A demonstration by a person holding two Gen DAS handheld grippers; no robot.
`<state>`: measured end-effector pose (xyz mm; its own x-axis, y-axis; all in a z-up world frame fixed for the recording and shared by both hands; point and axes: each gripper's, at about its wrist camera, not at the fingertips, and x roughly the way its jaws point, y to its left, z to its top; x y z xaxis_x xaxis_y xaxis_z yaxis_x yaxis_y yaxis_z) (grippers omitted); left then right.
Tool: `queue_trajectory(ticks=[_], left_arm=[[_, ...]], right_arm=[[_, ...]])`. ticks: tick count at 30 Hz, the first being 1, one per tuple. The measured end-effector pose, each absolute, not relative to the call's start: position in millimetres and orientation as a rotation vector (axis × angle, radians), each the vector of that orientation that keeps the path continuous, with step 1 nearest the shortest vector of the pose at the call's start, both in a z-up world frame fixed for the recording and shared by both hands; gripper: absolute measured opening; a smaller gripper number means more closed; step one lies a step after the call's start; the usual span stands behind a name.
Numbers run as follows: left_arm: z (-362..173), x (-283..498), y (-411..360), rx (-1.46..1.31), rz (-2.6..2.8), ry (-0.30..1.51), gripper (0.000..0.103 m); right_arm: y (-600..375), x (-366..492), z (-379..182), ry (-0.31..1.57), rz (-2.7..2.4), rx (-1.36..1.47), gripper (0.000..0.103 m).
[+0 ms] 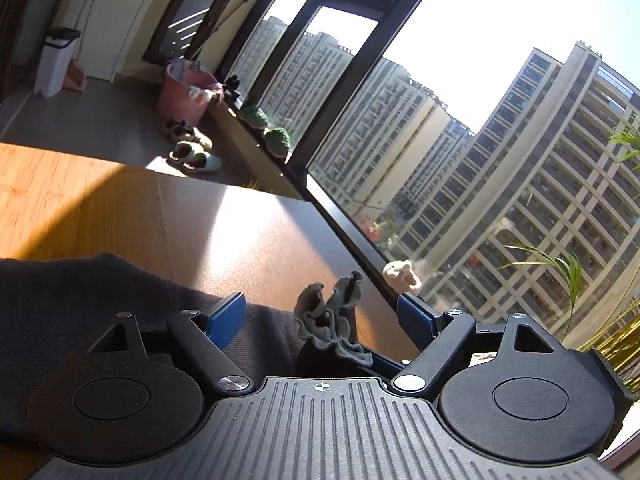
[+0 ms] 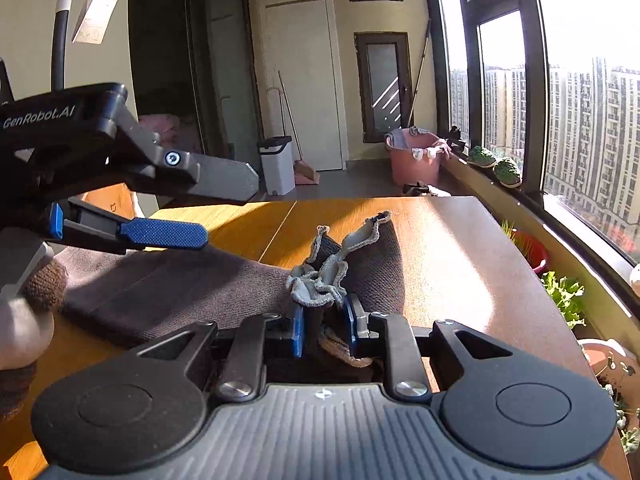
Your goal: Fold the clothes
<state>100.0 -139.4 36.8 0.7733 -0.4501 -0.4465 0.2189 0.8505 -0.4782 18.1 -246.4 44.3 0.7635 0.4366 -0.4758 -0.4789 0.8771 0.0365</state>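
Observation:
A dark knit garment (image 2: 168,284) with a grey ruffled trim (image 2: 324,280) lies across the wooden table (image 2: 460,264). My right gripper (image 2: 324,328) is shut on a bunched fold of it, just below the ruffles. My left gripper (image 1: 320,316) stands open above the same garment (image 1: 80,296), its blue pads wide apart, with the ruffled trim (image 1: 332,320) between them but not touched. In the right wrist view the left gripper (image 2: 188,216) hovers at the left over the cloth, held by a hand in a knit sleeve (image 2: 44,284).
The table's right edge runs close to a large window (image 2: 580,120) with potted plants (image 2: 568,296) below. On the floor beyond are a pink tub (image 2: 412,156), a white bin (image 2: 276,168), shoes (image 1: 192,152) and a broom.

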Motion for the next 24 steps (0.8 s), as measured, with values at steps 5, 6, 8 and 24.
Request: queue_trajectory(ticks=[5, 6, 8, 24], left_arm=[[31, 134, -179, -0.255, -0.355, 0.683, 0.059], [25, 137, -186, -0.224, -0.346, 0.702, 0.058], [14, 143, -195, -0.169, -0.326, 0.735, 0.058], [-16, 144, -171, -0.299, -0.344, 0.759, 0.065]], right_arm=[[-226, 11, 44, 0.488, 0.493, -0.206, 0.02], [-228, 12, 44, 0.49, 0.497, -0.194, 0.02], [-231, 12, 45, 0.496, 0.508, -0.177, 0.02], [-322, 28, 27, 0.625, 0.34, 0.451, 0.043]])
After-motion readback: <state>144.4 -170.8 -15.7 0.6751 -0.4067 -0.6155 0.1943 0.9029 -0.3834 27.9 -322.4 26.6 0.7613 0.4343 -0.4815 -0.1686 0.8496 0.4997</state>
